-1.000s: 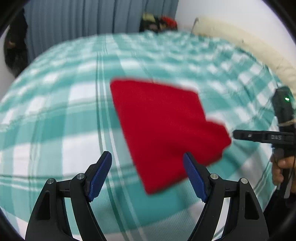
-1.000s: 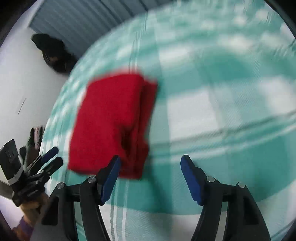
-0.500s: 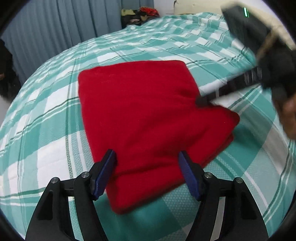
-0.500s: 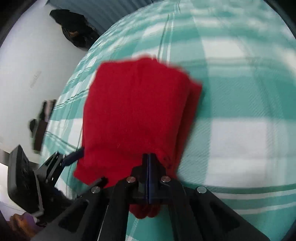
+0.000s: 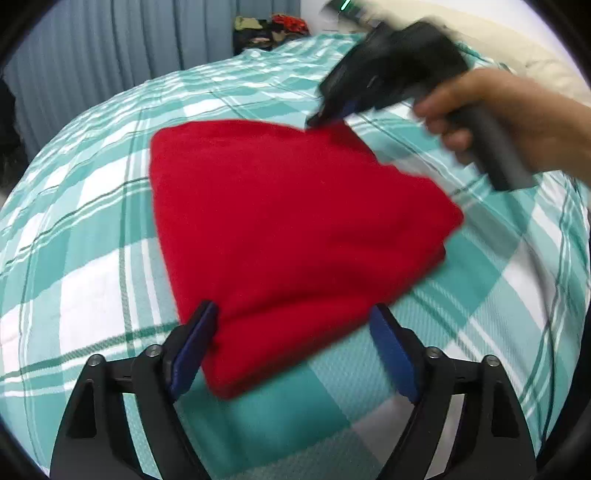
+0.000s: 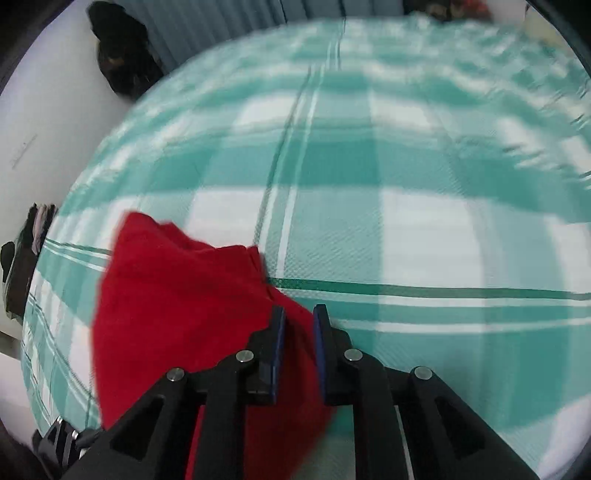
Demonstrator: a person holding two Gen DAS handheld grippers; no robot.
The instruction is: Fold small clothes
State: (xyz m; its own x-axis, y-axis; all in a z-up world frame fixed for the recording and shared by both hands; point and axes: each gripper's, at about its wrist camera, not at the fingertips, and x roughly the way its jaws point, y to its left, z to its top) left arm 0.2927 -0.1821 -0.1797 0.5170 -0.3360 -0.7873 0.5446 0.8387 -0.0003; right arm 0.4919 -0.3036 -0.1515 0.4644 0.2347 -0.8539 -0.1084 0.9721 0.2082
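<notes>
A folded red cloth (image 5: 288, 214) lies on the teal plaid bedspread (image 5: 92, 277). My left gripper (image 5: 293, 343) straddles the cloth's near corner with its jaws wide and opening; the right pad stands clear of the fabric. A hand (image 5: 517, 110) holds my right gripper (image 5: 321, 118) at the cloth's far corner. In the right wrist view the right gripper (image 6: 297, 314) has its jaws narrow and starting to open, with an edge of the red cloth (image 6: 177, 306) filling the gap between the pads.
Blue-grey curtains (image 5: 110, 55) hang behind the bed, with a pile of clothes (image 5: 269, 27) beside them. A cream cushion (image 5: 546, 66) runs along the far right. A dark bundle (image 6: 118, 62) sits by the white wall. Bare bedspread (image 6: 406, 184) stretches beyond the cloth.
The left gripper dropped closer, its jaws now around the cloth's near corner. The right gripper closed on the cloth's edge and swung across to its far corner.
</notes>
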